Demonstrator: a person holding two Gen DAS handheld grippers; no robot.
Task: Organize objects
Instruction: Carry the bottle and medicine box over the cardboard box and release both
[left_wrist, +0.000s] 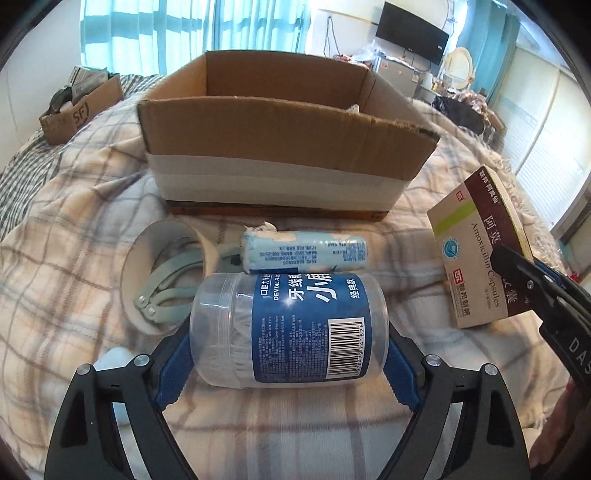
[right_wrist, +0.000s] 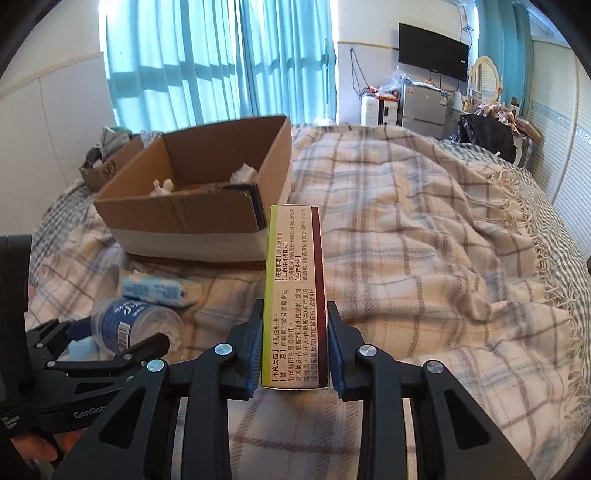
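Blue ribbed pads of the left claw (left_wrist: 288, 365) press both ends of a clear plastic dental floss jar (left_wrist: 288, 328), which lies on its side low in the left wrist frame, its blue label and barcode facing up. The right claw (right_wrist: 294, 354) is clamped on a flat amoxicillin box (right_wrist: 295, 295), a cardboard carton held edge-up at the bottom centre of the right wrist frame, with printed text along its narrow side. Both sit over a soft plaid blanket (right_wrist: 424, 258) with a fringed edge that covers the bed.

Just beyond the jar lies a pale blue, cylindrical tissue pack (left_wrist: 304, 249) with a torn end. Left of it a white round lid (left_wrist: 162, 273) stands tilted on its rim, grey plastic strips showing inside.

Farther back, a corrugated cardboard box (left_wrist: 280, 147) stands open at the upper centre, with white tape banding its lower wall. A smaller brown carton (left_wrist: 79, 110) sits at the upper left.
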